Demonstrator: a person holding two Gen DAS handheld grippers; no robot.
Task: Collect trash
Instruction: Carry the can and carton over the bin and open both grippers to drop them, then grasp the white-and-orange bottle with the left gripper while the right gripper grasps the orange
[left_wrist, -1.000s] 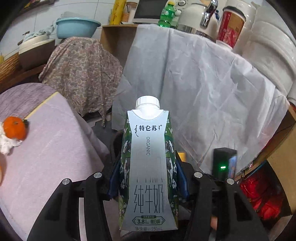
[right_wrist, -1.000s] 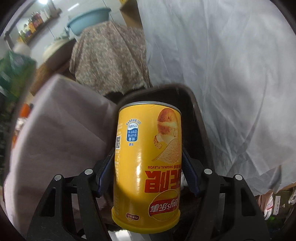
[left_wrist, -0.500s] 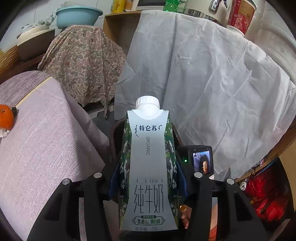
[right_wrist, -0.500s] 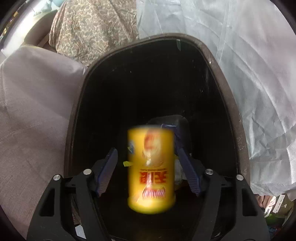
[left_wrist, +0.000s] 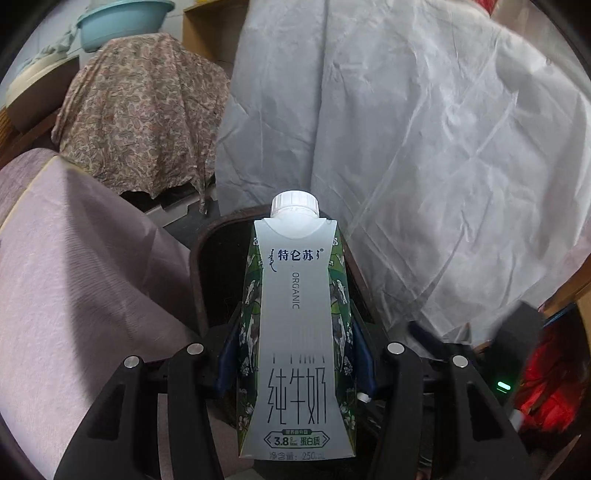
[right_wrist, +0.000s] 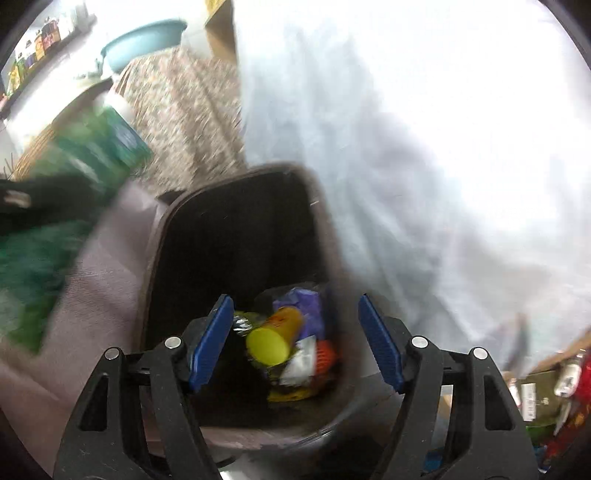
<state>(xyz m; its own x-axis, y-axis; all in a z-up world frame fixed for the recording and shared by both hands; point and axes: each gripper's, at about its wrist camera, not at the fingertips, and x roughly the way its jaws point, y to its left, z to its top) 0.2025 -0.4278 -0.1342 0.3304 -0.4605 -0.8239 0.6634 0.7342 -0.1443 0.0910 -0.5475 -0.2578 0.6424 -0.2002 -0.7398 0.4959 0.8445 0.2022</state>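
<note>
Gripping the milk carton (left_wrist: 295, 332) upright above the bin (right_wrist: 236, 236), the left gripper (left_wrist: 295, 354) holds firm; the right gripper (right_wrist: 295, 343) gapes wide, empty, over the yellow can (right_wrist: 273, 338) inside.

Dark brown plastic trash bin (right_wrist: 236, 236) mouth is open from above — upper interior free, bottom cluttered with a yellow cylindrical chip can (right_wrist: 275, 338) and wrappers. Crinkled white plastic sheet (right_wrist: 424, 166) crowds its right side, mauve cloth-covered table (left_wrist: 74, 295) its left.
</note>
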